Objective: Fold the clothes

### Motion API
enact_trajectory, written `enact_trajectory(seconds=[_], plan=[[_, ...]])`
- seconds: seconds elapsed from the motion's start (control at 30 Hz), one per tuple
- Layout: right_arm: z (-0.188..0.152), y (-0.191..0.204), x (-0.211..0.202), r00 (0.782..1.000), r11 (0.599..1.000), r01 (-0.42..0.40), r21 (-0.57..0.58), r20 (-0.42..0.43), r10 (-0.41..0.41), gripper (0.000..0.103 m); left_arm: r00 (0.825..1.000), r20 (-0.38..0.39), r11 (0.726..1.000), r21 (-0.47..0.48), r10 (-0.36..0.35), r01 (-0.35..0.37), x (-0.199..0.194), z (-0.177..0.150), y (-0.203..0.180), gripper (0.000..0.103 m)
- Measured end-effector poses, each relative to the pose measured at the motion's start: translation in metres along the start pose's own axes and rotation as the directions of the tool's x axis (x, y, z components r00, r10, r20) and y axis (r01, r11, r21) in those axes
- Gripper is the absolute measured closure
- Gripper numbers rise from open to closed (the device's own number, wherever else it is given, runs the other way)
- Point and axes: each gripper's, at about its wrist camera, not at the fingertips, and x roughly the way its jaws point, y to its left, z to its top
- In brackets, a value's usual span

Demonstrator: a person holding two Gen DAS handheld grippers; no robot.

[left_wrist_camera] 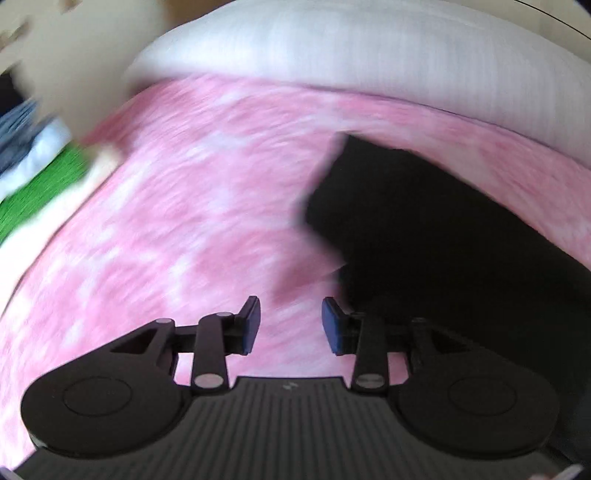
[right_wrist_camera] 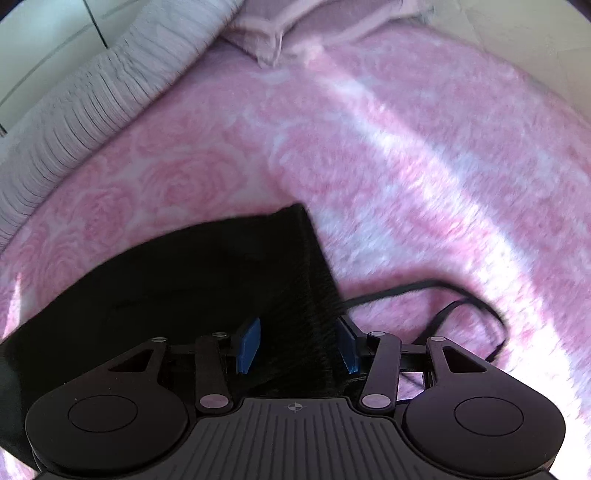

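Note:
A black garment (left_wrist_camera: 424, 229) lies on a pink rose-patterned blanket (left_wrist_camera: 192, 206). In the left wrist view it fills the right side, and my left gripper (left_wrist_camera: 291, 325) hovers open over bare blanket just left of its edge, with nothing between the blue pads. In the right wrist view the same black garment (right_wrist_camera: 177, 280) spreads to the left, its ribbed waistband (right_wrist_camera: 310, 280) running down between the fingers. My right gripper (right_wrist_camera: 297, 345) is open with the waistband edge between its pads. A black drawstring (right_wrist_camera: 450, 310) loops out onto the blanket (right_wrist_camera: 369, 147) to the right.
A white striped duvet (left_wrist_camera: 332, 44) is bunched along the blanket's far edge, also seen as a duvet (right_wrist_camera: 88, 107) at upper left. A pink pillow (right_wrist_camera: 280, 26) lies at the top. Green, white and blue-grey clothes (left_wrist_camera: 33, 173) sit at far left, blurred.

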Motion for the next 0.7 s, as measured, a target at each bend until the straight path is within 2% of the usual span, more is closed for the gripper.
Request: enact_trajectory(seconds=[0.07,0.13,0.27,0.37,0.47,0.53,0.63,0.67,0.7], plan=[[-0.018,-0.02,-0.016,1.0,0.998,0.006,0.056,-0.023,-0.004,0.054,0.999,-0.03,0.997,-0.073,-0.011,0.008,-0.018,-0.013,0.035,0.071],[-0.036,-0.04,-0.032,0.999,0.994,0.013,0.111,-0.045,-0.008,0.054,0.998,-0.056,0.994,-0.108,-0.03,0.023,-0.042,-0.034,0.07,0.071],[-0.073,-0.081,-0.064,0.996,0.975,0.03,0.22,-0.091,-0.01,0.054,0.992,-0.111,0.991,-0.122,-0.06,0.047,-0.108,-0.101,0.138,0.071],[-0.1,-0.111,-0.088,0.992,0.953,0.046,0.3,-0.125,-0.009,0.054,0.982,-0.179,0.98,-0.199,-0.061,0.024,-0.146,-0.152,0.188,0.071],[-0.133,-0.13,-0.093,0.986,0.91,0.062,0.409,-0.164,0.007,0.054,0.966,-0.244,0.946,-0.324,-0.091,0.007,-0.168,-0.194,0.229,0.07],[-0.148,-0.136,-0.094,0.985,0.888,0.058,0.457,-0.171,0.024,0.054,0.959,-0.253,0.919,-0.394,-0.124,0.015,-0.172,-0.214,0.243,0.069],[-0.163,-0.137,-0.095,0.986,0.865,0.032,0.5,-0.155,0.054,0.054,0.954,-0.227,0.866,-0.496,-0.195,0.059,-0.165,-0.227,0.247,0.068],[-0.165,-0.136,-0.096,0.988,0.861,0.016,0.508,-0.138,0.064,0.054,0.953,-0.207,0.845,-0.529,-0.222,0.082,-0.163,-0.23,0.246,0.066],[-0.167,-0.136,-0.098,0.99,0.857,-0.002,0.515,-0.12,0.074,0.053,0.953,-0.188,0.83,-0.549,-0.237,0.098,-0.162,-0.231,0.243,0.06]])
